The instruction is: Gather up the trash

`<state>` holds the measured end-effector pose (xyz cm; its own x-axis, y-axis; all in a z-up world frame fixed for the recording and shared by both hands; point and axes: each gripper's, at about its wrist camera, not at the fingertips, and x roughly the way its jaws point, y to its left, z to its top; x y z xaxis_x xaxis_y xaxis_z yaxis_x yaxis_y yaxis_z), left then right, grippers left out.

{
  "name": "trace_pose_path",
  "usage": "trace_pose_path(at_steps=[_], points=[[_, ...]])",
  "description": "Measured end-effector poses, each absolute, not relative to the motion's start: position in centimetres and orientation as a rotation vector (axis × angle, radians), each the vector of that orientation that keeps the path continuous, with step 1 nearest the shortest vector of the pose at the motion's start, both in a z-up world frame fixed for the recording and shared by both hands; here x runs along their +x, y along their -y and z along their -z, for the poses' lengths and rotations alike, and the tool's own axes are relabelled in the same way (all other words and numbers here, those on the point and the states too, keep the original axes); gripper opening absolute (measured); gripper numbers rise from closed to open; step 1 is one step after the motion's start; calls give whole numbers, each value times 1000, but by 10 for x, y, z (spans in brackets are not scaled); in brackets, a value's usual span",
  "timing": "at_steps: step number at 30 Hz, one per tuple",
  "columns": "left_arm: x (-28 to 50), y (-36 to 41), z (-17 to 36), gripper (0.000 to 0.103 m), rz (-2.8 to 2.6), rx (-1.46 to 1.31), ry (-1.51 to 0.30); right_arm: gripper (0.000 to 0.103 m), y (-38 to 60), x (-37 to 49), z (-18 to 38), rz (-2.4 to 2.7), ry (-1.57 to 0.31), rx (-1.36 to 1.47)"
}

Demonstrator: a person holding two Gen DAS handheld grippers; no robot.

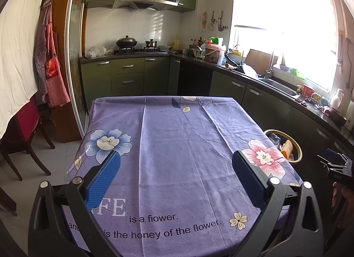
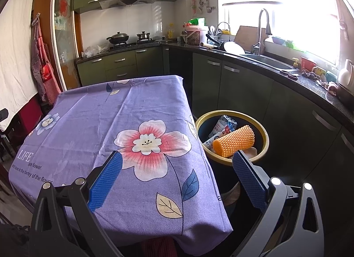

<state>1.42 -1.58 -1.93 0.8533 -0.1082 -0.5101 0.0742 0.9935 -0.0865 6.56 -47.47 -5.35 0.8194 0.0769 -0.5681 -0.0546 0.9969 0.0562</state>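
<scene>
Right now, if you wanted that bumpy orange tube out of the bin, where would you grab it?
Grip the bumpy orange foam-net tube across its round middle, coming from above. It lies tilted on top of the other trash in the yellow-rimmed dark bin, so its upper side is bare. It is probably soft, so squeeze lightly.

- Kitchen, olive-green cabinets (image 1: 127,67), steel range hood (image 1: 145,2) over gas hob (image 1: 139,50).
- White tile wall (image 1: 132,27).
- Bright blown-out window (image 1: 285,20) above sink (image 2: 267,61), dark countertop (image 2: 309,80).
- Table under purple floral cloth (image 1: 177,146).
- Pale tiled floor (image 1: 59,162), wooden chair (image 1: 24,142).
</scene>
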Motion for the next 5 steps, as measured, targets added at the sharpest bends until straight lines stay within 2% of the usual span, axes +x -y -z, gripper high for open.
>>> trace_pose_path(at_steps=[5], points=[[35,10,31,96,86,-74,-582,98,471,74,59,-73,-623,27]])
